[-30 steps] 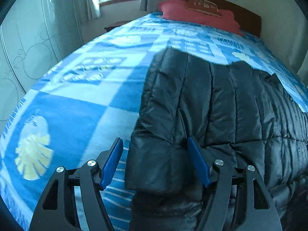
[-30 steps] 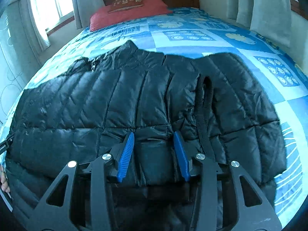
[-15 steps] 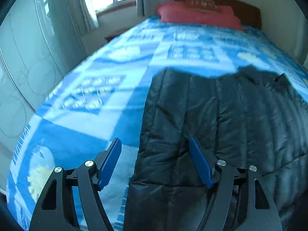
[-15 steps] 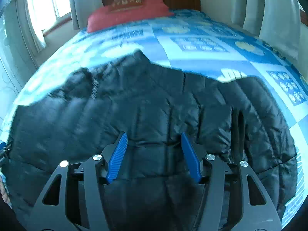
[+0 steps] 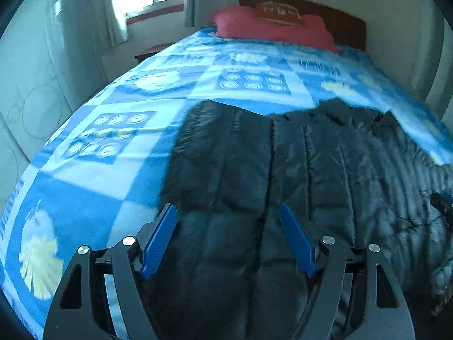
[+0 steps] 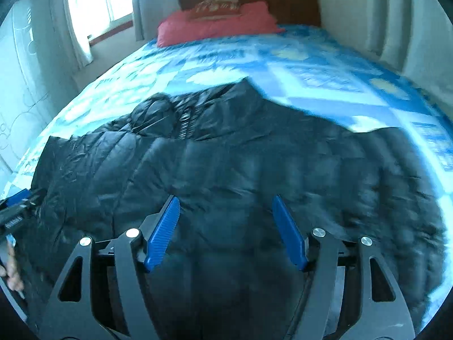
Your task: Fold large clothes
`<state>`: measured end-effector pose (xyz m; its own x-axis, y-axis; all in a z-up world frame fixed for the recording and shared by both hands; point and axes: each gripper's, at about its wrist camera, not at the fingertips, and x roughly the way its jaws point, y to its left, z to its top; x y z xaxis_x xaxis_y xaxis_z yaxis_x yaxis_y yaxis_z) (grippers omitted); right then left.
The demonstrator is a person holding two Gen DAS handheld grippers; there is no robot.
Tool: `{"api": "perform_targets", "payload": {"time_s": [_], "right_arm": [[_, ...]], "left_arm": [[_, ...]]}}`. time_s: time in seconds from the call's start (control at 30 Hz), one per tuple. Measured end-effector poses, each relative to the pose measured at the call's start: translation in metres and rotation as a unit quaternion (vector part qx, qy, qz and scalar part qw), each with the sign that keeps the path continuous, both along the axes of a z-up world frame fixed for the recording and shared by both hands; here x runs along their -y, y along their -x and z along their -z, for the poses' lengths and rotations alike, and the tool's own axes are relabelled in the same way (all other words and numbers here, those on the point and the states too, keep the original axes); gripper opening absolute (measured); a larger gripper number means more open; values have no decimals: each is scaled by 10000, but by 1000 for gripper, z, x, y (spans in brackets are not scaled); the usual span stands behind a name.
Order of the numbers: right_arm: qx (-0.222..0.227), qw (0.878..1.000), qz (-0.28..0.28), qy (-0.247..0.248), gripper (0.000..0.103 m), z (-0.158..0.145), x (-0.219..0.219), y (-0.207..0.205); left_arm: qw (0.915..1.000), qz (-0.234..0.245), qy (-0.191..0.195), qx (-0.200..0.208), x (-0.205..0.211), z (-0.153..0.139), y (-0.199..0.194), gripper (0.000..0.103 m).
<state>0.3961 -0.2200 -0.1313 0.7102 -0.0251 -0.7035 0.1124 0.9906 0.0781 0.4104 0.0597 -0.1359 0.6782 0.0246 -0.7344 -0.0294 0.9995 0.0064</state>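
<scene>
STEP: both tongs spread wide, holding nothing — left gripper, right gripper | JACKET: black puffer jacket flat across bed foot edge | DO: pinch near hem corners together, fold evenly toward pillow | VIEWS: right shows collar zipper; left shows jacket's left edge.

The bed is covered edge to edge by a blue and white checked blanket printed with pale shell-like motifs. A black quilted puffer jacket lies spread flat across the foot end of the bed, reaching nearly from one side edge to the other, its collar and zip pointing toward the head. At the head end a red pillow rests against the dark wooden headboard, well apart from the jacket.
</scene>
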Motion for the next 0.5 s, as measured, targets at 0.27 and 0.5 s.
{"api": "perform_targets", "payload": {"time_s": [0.27, 0.5], "right_arm": [[-336, 9975, 183, -589, 71, 5, 40, 31], [-348, 9973, 329, -556, 71, -15, 68, 133]], "left_arm": [[9969, -217, 575, -500, -34, 13, 13, 75], [9982, -12, 432, -409, -52, -1, 100, 75]]}}
